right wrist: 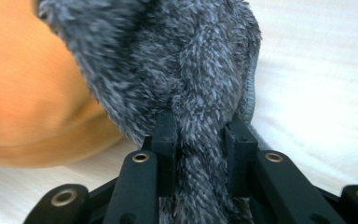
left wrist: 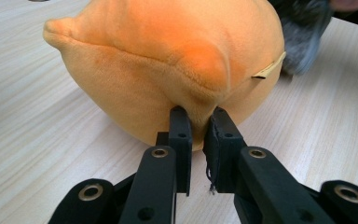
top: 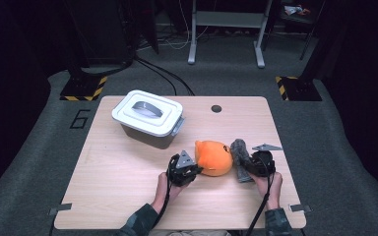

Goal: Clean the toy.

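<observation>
Tongs update: we've got the left tongs pinching a fold of the orange plush resting mid-surface, probably to anchor it, and the right tongs clamped on the grey fuzzy cloth right beside it.

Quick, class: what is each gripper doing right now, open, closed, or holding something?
Left gripper: closed, pinching a fold of the orange plush toy.
Right gripper: closed on the grey furry cloth.
</observation>
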`<state>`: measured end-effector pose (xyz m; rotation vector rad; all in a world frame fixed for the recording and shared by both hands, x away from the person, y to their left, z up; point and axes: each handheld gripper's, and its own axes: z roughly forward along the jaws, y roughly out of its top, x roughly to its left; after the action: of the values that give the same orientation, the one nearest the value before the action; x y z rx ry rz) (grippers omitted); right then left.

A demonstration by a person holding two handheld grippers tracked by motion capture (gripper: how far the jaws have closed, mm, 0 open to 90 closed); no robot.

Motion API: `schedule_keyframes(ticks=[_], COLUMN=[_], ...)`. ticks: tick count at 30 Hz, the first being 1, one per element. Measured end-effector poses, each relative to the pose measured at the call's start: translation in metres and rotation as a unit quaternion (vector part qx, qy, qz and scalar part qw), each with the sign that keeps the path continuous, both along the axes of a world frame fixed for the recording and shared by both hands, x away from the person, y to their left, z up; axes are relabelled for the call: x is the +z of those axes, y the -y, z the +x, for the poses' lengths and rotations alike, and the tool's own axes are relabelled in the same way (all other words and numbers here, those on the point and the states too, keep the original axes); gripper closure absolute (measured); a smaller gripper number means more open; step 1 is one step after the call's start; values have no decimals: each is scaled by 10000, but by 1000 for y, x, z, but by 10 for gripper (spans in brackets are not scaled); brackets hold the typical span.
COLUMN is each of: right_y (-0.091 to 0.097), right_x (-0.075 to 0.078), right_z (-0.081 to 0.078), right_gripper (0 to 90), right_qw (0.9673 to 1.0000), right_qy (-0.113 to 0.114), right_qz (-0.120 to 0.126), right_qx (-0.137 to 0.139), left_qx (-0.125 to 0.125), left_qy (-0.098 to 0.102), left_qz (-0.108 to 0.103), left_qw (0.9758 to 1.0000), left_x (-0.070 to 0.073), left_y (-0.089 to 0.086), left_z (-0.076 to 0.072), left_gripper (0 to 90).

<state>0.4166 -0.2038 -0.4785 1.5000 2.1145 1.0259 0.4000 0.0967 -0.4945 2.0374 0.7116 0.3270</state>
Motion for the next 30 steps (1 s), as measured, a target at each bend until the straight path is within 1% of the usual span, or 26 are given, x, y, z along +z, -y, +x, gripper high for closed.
schedule_keyframes(ticks=[1,2,3,4,5,6,7,8,10,11,13,14,15,16,17,18,19,21,22,23,24,25,26,27,28,30], right_y=[0,0,-2,-5,-8,-18,-18,-23,-35,-42,-57,-65,-73,-80,-91,-91,-95,-100,-102,-102,-103,-103,-104,-104,-104,-103], right_x=[6,6,13,21,29,45,45,52,64,69,75,77,77,78,77,77,75,71,65,65,63,63,64,64,64,64], right_z=[-2,-2,-5,-6,-8,-10,-10,-11,-11,-11,-9,-8,-7,-5,-1,-1,1,5,8,8,9,9,8,7,6,5], right_gripper=[703,703,703,703,703,703,703,702,702,702,701,701,702,702,701,701,701,700,701,701,702,702,703,703,703,703], right_qw=[9999,9999,9998,9995,9991,9980,9980,9974,9959,9950,9927,9919,9908,9899,9888,9888,9888,9877,9874,9874,9874,9874,9884,9876,9884,9882], right_qy=[96,96,174,256,342,495,495,545,614,632,664,663,683,655,626,626,582,546,501,501,489,489,498,511,520,535], right_qz=[22,22,27,9,2,8,8,-11,-34,-47,-153,-200,-261,-341,-384,-384,-381,-426,-464,-464,-536,-536,-591,-655,-651,-678], right_qx=[53,53,81,171,255,392,392,479,670,775,997,1067,1143,1214,1300,1300,1320,1398,1425,1425,1409,1409,1308,1333,1269,1265], left_qx=[-3,-13,6,-23,-10,-11,-11,-12,-21,-23,-40,-21,-29,-50,-81,-81,-84,-75,-65,-65,-36,-36,-32,6,18,17], left_qy=[14,8,32,56,107,144,144,154,187,143,138,117,128,155,222,222,277,216,191,191,144,144,128,76,97,134], left_qz=[11,18,-18,7,11,36,36,44,86,62,70,17,35,70,165,165,189,142,125,125,104,104,82,24,42,81], left_qw=[10000,10000,10000,10000,9999,9999,9999,9999,9998,9999,9999,9999,9999,9998,9996,9996,9994,9996,9997,9997,9998,9998,9999,10000,9999,9999], left_x=[1,2,3,3,3,3,3,3,4,5,6,6,7,8,10,10,10,9,8,8,8,8,8,7,6,6], left_y=[0,1,2,3,4,6,6,6,5,5,5,7,8,10,12,12,12,11,10,10,10,10,9,10,10,9], left_z=[0,0,0,0,-1,-2,-2,-2,-1,-1,0,0,-1,-1,-3,-3,-3,-1,0,0,0,0,0,-1,-1,0], left_gripper=[811,811,812,812,812,813,812,812,812,812,812,812,812,812,812,812,812,813,813,814,814,815,817,817,819,820])
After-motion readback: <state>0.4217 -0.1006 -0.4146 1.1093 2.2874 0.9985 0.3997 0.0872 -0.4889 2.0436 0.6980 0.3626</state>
